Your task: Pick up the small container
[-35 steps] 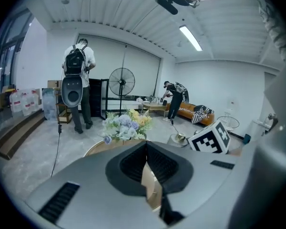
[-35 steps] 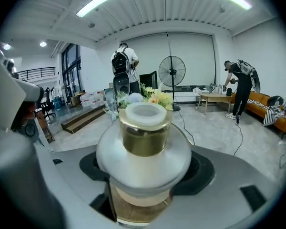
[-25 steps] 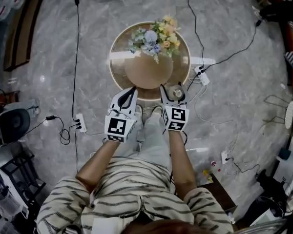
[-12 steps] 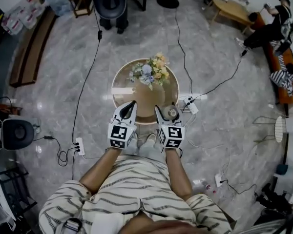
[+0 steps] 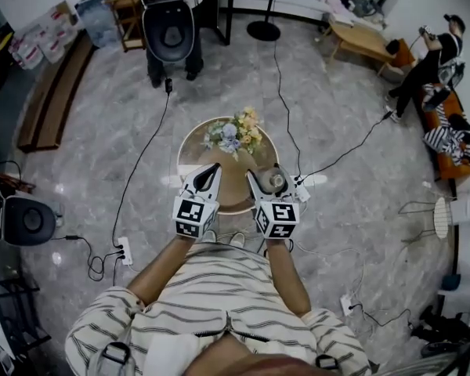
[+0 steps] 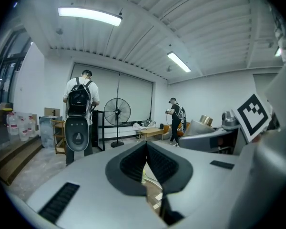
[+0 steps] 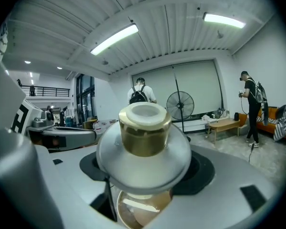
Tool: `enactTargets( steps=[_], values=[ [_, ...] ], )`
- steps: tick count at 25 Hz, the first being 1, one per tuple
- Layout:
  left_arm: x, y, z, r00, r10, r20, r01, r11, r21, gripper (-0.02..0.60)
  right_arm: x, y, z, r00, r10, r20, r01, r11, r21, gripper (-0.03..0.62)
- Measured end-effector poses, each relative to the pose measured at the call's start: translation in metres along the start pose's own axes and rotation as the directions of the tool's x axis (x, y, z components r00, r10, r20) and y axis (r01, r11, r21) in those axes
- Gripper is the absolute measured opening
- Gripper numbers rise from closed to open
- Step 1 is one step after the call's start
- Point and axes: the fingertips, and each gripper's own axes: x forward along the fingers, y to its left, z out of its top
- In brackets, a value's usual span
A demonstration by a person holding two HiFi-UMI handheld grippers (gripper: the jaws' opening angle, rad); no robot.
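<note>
The small container [image 7: 144,149] is a frosted round jar with a gold band and a white cap. It sits upright between the jaws of my right gripper [image 7: 145,175], which is shut on its body. From the head view the small container [image 5: 277,181] hangs high above the near right rim of the round wooden table [image 5: 196,151]. My left gripper [image 5: 207,175] is held level beside the right gripper [image 5: 268,182], to its left. The left gripper [image 6: 147,159] has its pads closed together with nothing between them.
A bunch of flowers [image 5: 233,134] stands on the table. Cables and power strips [image 5: 122,251] lie across the marble floor. A black chair [image 5: 171,31], a standing fan [image 6: 117,113], a low wooden table [image 5: 362,36] and a person [image 5: 427,57] are farther off.
Both grippers have risen together, the right one carrying the container. The table now looks smaller and farther below, and more of the room shows.
</note>
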Motion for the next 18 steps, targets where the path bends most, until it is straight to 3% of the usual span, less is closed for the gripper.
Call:
enactTargets(
  steps=[18],
  values=[
    [0.000, -0.002, 0.025, 0.997, 0.027, 0.074, -0.028, 0.999, 0.018, -0.003, -0.007, 0.001, 0.034, 0.997, 0.048, 0.063, -0.046, 0.999, -0.021, 0.339]
  ],
)
